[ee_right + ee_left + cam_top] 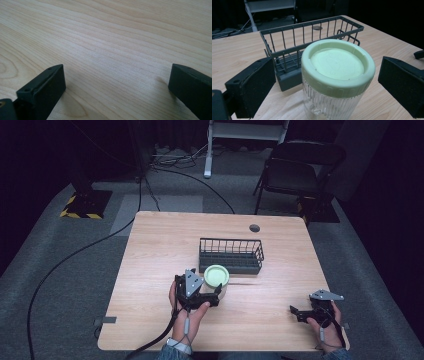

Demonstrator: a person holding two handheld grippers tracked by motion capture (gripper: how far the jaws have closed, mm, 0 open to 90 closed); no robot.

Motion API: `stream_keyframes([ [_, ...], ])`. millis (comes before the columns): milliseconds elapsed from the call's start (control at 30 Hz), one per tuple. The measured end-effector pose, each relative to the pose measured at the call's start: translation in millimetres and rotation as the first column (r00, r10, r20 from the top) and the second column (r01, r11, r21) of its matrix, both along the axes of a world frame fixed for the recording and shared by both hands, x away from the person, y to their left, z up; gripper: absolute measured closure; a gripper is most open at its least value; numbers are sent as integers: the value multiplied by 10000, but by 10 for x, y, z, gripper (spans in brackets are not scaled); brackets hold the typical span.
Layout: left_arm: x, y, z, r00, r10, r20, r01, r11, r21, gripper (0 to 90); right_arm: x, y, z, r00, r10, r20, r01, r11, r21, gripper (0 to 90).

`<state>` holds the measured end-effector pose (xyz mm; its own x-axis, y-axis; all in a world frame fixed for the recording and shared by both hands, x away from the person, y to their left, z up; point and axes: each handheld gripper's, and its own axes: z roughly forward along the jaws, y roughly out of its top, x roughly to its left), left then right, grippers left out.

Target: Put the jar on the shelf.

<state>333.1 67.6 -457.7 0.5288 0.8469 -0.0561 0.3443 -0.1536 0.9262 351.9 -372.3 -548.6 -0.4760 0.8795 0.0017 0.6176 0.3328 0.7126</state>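
Near table (150, 270) centre, just in front of the wire basket (231, 255), stands a ribbed clear jar (329, 105) with green lid (337, 63). Left gripper (324, 82) jaws apart, flanking it untouched. Likely light, rigid, slippery; grip ribbed wall below lid. Right gripper (312, 312) apart, idle.

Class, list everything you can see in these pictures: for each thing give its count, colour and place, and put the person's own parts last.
Clear ribbed plastic jar with pale green lid: one, upright on the table, just in front of the basket, between the left gripper's open jaws.
Dark grey wire basket: one, mid-table, nothing visible inside.
Light wooden table: one, with a round hole near its far edge.
Black folding chair: one, on the floor beyond the table's far right corner.
Black cables: several, across the grey floor.
Left gripper: black, open around the jar.
Right gripper: black, open over bare table near the right edge.
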Motion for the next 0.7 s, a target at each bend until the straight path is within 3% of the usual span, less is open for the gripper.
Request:
stream_keyframes([
  [333,45,-80,-74,10000,60,-79,-58,9995,299,8,-1,0,0,10000,4,1,-4,10000,-1,8],
  [700,102,-176,-176,9996,30,-291,-22,9996,299,7,-1,0,0,10000,16,1,-16,10000,0,8],
])
